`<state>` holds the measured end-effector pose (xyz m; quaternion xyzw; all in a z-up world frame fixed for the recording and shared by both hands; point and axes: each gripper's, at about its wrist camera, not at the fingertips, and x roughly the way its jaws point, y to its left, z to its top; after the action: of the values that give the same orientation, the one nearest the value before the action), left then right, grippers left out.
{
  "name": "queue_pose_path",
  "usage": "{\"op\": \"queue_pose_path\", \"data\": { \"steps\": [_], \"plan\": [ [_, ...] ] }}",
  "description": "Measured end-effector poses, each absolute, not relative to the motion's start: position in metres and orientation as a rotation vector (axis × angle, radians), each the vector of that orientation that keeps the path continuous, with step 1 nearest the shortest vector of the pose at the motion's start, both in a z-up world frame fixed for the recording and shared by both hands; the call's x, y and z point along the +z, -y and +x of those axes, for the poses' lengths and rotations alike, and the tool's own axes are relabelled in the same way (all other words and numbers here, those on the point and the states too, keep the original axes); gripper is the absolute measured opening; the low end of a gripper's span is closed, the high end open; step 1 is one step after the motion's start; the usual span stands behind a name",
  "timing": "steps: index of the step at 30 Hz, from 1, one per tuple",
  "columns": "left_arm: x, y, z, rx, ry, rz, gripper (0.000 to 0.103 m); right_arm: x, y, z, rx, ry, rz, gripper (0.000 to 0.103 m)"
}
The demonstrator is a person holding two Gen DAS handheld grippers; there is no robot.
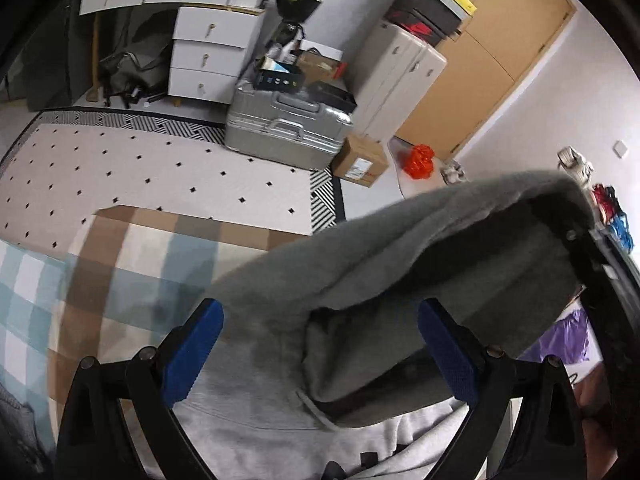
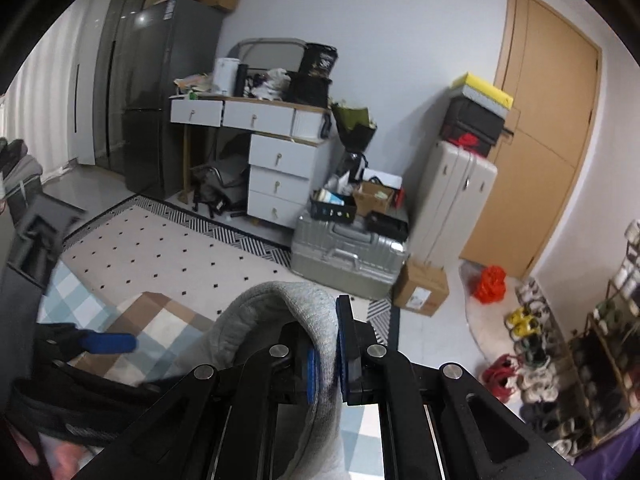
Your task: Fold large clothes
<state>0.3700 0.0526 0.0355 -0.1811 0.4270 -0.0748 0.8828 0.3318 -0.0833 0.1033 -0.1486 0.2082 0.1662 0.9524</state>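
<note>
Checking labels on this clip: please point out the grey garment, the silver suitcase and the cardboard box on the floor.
grey garment [image 2: 320, 344]: right wrist view, fold pinched between the blue pads.
silver suitcase [image 1: 280, 136]: left wrist view, ribbed side under the handle.
cardboard box [image 2: 420, 288]: right wrist view, front face.

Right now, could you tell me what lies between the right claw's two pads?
A fold of the grey garment, pinched tight in the right claw, per the right wrist view.

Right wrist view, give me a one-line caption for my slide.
Right gripper shut on a fold of grey garment above a checked blanket, silver suitcase beyond.
</note>
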Motion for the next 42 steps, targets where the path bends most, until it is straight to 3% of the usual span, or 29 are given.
{"op": "queue_pose_path", "data": {
  "steps": [11, 18, 23, 32, 42],
  "plan": [
    [0.037, -0.066, 0.392, 0.005, -0.732, -0.396, 0.096, 0.087, 0.096, 0.305, 0.362, -0.319, -0.388, 0.008],
    [0.059, -0.066, 0.335, 0.112, -0.605, -0.344, 0.095, 0.085, 0.103, 0.251, 0.434, -0.249, -0.414, 0.008],
    [0.065, -0.086, 0.255, 0.143, -0.551, -0.462, 0.095, 0.081, 0.112, 0.200, 0.482, -0.222, -0.412, 0.008],
    [0.015, -0.086, 0.152, 0.075, -0.685, -0.666, 0.095, 0.017, 0.125, 0.095, 0.613, -0.274, -0.429, 0.008],
    [-0.059, -0.095, 0.083, 0.079, -0.865, -0.778, 0.095, -0.075, 0.139, 0.066, 0.700, -0.552, -0.452, 0.008]
  ]
}}
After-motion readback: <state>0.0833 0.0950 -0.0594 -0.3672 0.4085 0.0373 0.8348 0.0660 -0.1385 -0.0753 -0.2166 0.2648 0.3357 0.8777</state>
